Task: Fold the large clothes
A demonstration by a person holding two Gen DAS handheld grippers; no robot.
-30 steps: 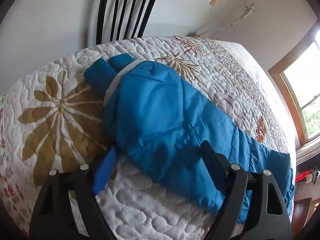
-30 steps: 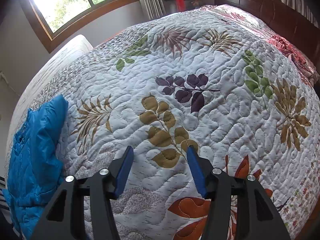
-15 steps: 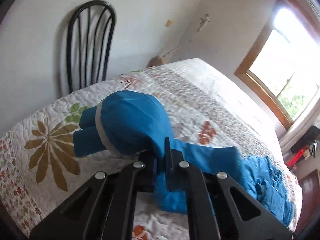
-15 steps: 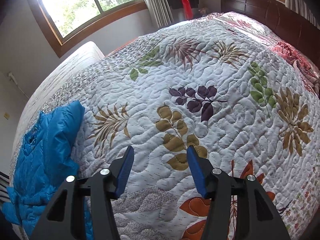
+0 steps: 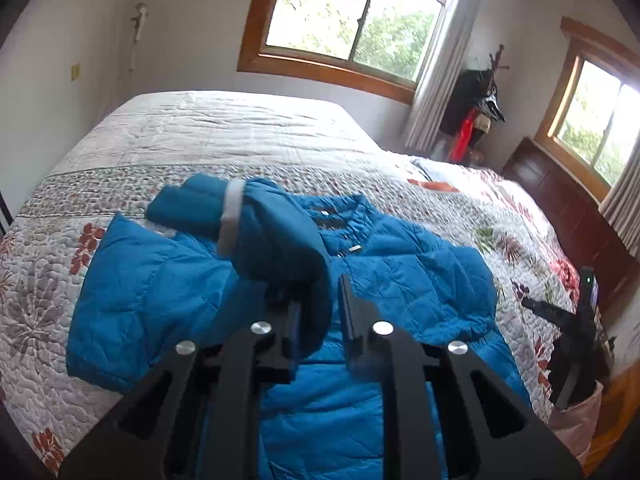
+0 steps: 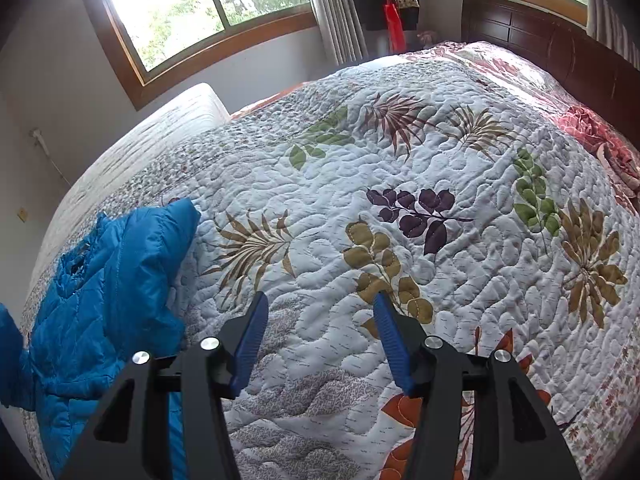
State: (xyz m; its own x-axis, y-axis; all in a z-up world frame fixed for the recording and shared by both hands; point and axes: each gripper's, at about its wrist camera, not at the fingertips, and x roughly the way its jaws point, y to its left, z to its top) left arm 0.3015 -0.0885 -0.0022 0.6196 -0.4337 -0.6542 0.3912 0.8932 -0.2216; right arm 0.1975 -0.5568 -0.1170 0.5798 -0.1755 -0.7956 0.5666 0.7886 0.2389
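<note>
The blue padded jacket (image 5: 400, 276) lies spread on the quilt (image 5: 240, 148), close to the bed's foot edge and toward its window-side corner, collar pointing to the far edge below the window (image 5: 352, 12). One sleeve (image 5: 256, 228), marked by a white band near its cuff, is draped across the jacket's chest, and its fabric hangs down between the jaws of the left gripper (image 5: 320, 312). Those jaws are opening: the cloth lies against the inner face of the left-hand finger while a gap shows beside the other, so the pinch looks as good as released, probably because the sleeve now sits where the fold wants it. Laying the sleeve over the body narrows the jacket into a tidier block for the folds that are left. The right gripper (image 6: 320, 336) hovers over a bare stretch of quilt toward the bed's middle, just beside the jacket's near shoulder, its blue-padded jaws spread with nothing between them; it seems kept clear so it does not disturb the cloth while the other hand works. The second sleeve and the lengthwise fold look not yet done.
</note>
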